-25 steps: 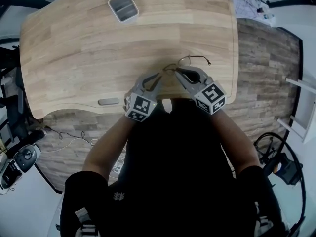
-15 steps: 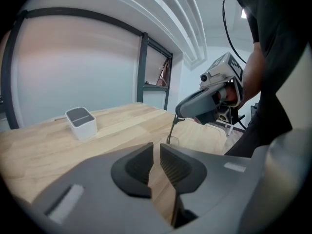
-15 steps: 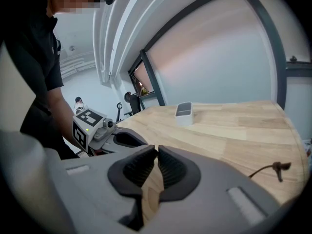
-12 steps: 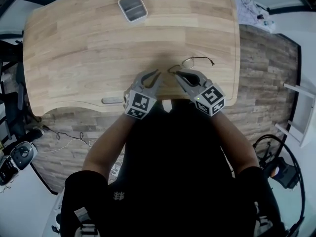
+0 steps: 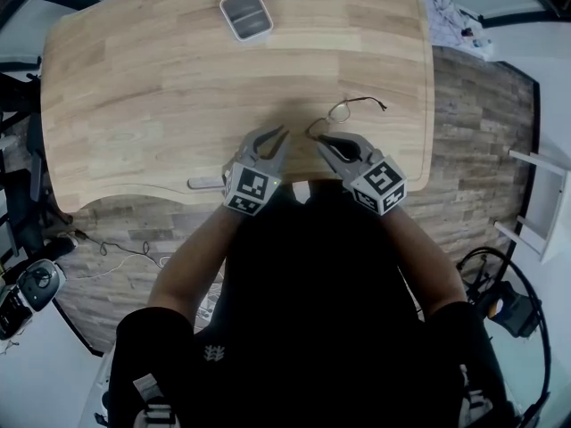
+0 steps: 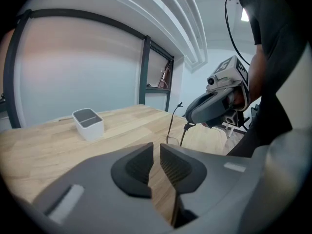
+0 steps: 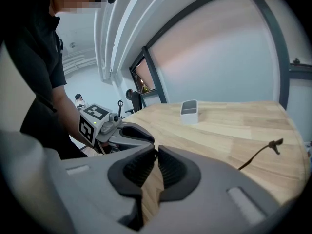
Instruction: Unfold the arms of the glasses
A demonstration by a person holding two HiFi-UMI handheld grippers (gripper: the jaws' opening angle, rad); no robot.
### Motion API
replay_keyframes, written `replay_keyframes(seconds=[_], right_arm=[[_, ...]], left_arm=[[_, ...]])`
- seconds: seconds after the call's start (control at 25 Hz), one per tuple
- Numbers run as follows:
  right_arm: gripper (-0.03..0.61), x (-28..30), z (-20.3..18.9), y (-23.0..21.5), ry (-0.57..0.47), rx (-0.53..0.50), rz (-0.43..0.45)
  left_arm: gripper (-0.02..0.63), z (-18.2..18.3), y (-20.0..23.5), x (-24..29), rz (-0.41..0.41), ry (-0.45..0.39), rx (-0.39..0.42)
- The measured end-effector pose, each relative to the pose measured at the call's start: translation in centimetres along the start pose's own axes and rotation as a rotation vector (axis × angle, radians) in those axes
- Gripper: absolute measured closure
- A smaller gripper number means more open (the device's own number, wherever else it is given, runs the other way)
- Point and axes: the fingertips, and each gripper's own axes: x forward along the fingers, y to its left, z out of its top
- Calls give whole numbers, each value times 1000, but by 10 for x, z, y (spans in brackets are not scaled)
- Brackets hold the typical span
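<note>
Thin wire-framed glasses [image 5: 342, 110] lie at the near right of the wooden table [image 5: 134, 87], one arm stretched out to the right. My right gripper [image 5: 318, 137] is shut on the frame's left end; in the left gripper view its tip pinches the dark wire [image 6: 171, 126]. From the right gripper view [image 7: 156, 152] only the free arm [image 7: 258, 155] shows, off to the right. My left gripper [image 5: 283, 133] hovers just left of the glasses, apart from them. Its jaws [image 6: 156, 147] stand shut to a slit with nothing between them.
A small white box [image 5: 245, 13] stands at the far side of the table, also visible in the left gripper view [image 6: 87, 123]. The table's front edge runs right under both grippers. Wood-look floor and cables lie around the table.
The left gripper's tips have drawn slightly away to the left of the glasses. The right gripper keeps its hold in about the same place.
</note>
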Motion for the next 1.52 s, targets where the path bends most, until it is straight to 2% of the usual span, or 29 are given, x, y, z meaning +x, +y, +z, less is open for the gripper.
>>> replay_keyframes(seconds=[0.36,0.68,1.08,1.2,1.36,1.52], right_arm=[[554,3,-2,13,5,-1,-2],[532,5,-3,30,1,-105,30],[531,-2,10,38,-33,-131,43],[531,-9,26,35,-85,-156,39],[531,-29,56,27,-215,-204,27],[531,-45,75,15,-237,-253,11]], left_arm=[[563,1,5,-8,-4,-11,9],[563,-4,5,-13,-6,-2,14],[563,6,3,-14,-5,-29,19],[565,14,9,-18,23,-51,4],[568,35,22,-26,104,-85,-19],[600,63,37,-45,210,-135,-72]])
